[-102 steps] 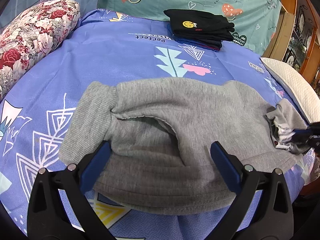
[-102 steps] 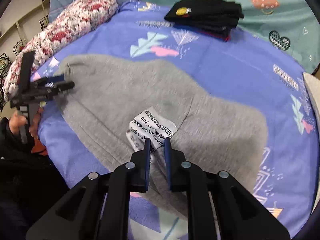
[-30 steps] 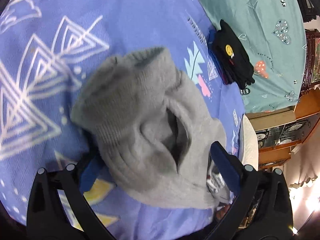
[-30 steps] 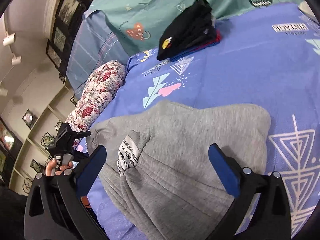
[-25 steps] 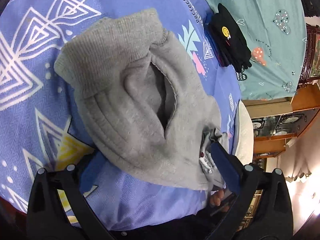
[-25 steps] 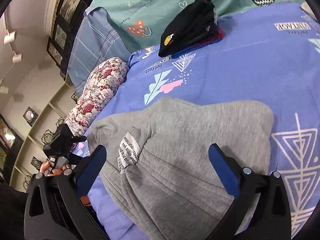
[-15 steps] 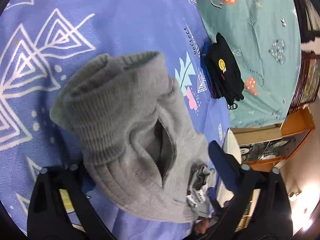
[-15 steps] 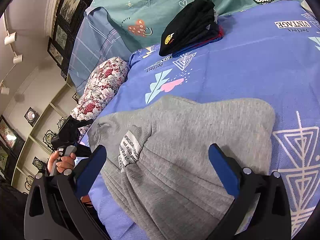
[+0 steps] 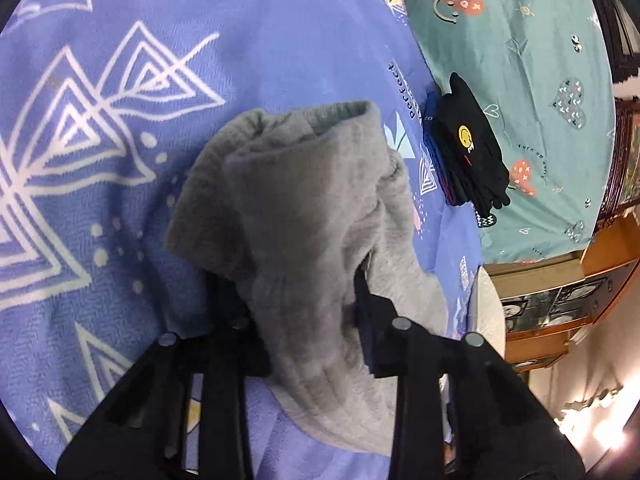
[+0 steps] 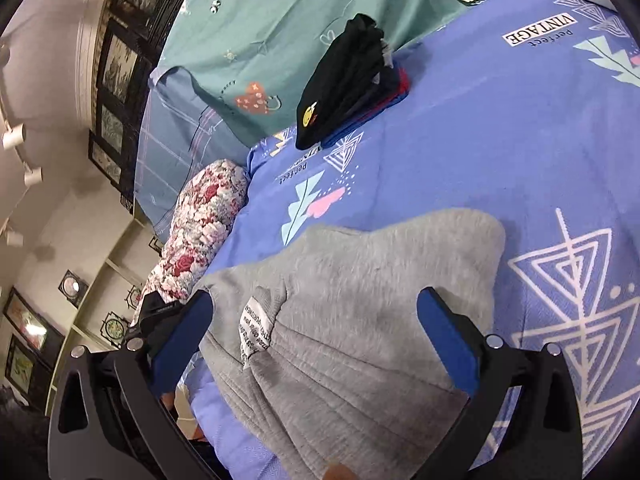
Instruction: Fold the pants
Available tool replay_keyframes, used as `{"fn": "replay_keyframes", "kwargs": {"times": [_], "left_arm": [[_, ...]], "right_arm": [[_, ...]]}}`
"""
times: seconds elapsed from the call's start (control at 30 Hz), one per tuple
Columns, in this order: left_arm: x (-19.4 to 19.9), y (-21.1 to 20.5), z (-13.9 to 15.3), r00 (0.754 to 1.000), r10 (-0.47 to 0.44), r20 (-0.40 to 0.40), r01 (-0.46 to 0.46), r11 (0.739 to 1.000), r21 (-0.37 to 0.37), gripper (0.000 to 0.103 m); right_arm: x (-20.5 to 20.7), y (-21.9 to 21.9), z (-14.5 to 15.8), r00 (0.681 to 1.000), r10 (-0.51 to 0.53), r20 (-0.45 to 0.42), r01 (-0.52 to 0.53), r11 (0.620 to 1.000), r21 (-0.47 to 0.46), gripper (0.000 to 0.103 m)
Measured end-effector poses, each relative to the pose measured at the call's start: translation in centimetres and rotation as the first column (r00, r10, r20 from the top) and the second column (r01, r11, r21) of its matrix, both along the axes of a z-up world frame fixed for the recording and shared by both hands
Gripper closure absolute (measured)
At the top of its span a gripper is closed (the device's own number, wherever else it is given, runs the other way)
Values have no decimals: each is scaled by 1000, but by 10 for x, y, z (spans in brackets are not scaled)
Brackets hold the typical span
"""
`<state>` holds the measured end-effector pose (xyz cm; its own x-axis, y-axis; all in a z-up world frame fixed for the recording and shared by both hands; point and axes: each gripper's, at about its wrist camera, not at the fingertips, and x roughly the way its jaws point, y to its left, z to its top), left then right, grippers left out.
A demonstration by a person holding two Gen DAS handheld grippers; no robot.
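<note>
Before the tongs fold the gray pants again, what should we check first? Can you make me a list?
1. Left tongs have hold of the gray pants: ok, the fabric is bunched between the two sides, which have closed in on it.
2. Right tongs are free to grab: ok, wide open over the pants, pinching nothing.
3. Pants lie flat: not ok, the cuff end is humped up and crumpled.
4. White label tucked inside: not ok, it shows on top.
5. Room on the blue bedspread for the fold: ok, the black clothes stack sits far back.
6. Waistband edges lined up: cannot tell.
</note>
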<state>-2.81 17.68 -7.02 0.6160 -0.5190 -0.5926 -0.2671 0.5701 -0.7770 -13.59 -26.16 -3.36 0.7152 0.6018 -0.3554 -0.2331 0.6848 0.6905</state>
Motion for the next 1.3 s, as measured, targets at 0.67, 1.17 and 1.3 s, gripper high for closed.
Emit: {"fn": "replay_keyframes", "kwargs": {"times": [0.67,1.17,1.3], "left_arm": [[-22,-283,71,593,-803,62,612,500,613,50],[-41,-198,76,601,-780,174,655,606,451,2],[-40,-191,73,615,-760,208,660,641,391,2]], "right_arm": [[-10,-11,26,995,61,-84,-56,996,62,1],[49,92,9,874,258,-411,-322,942,-93,2],[40,90,10,914,195,-356,-259,956,-140,63]]}}
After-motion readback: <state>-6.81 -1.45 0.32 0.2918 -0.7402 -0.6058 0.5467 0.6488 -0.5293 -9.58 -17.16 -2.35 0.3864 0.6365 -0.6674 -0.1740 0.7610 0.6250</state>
